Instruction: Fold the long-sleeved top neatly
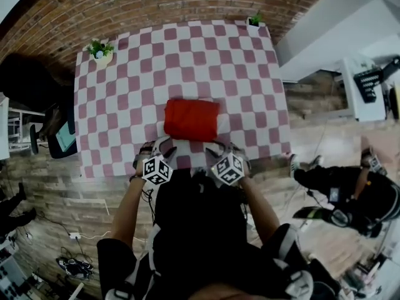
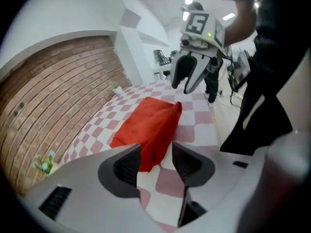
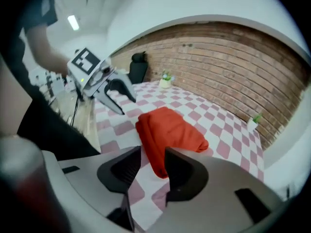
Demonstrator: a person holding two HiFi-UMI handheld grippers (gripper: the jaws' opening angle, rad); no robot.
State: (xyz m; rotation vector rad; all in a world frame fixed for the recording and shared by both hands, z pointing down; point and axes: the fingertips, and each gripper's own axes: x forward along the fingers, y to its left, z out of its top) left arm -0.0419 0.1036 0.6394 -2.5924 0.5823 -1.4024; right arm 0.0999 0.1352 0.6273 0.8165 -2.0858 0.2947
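Left gripper (image 2: 156, 152) and right gripper (image 3: 153, 153) fingers sit open, empty; brush the top (image 1: 191, 119) now and your fold could flop apart.

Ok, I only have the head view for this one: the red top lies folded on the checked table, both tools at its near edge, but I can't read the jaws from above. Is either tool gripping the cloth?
Observer: No. In the left gripper view the left tool has its jaws apart with nothing pinched; the red top lies on the table beyond them.
Operator: And the right one?
Observer: Open too. The right gripper view shows the right tool with a clear gap between its jaws, held above the top's near edge, not touching it.
Operator: Does the fold look tidy from the side?
Observer: Fairly: a plump bundle with rounded edges, no sleeve hanging out that I can see.
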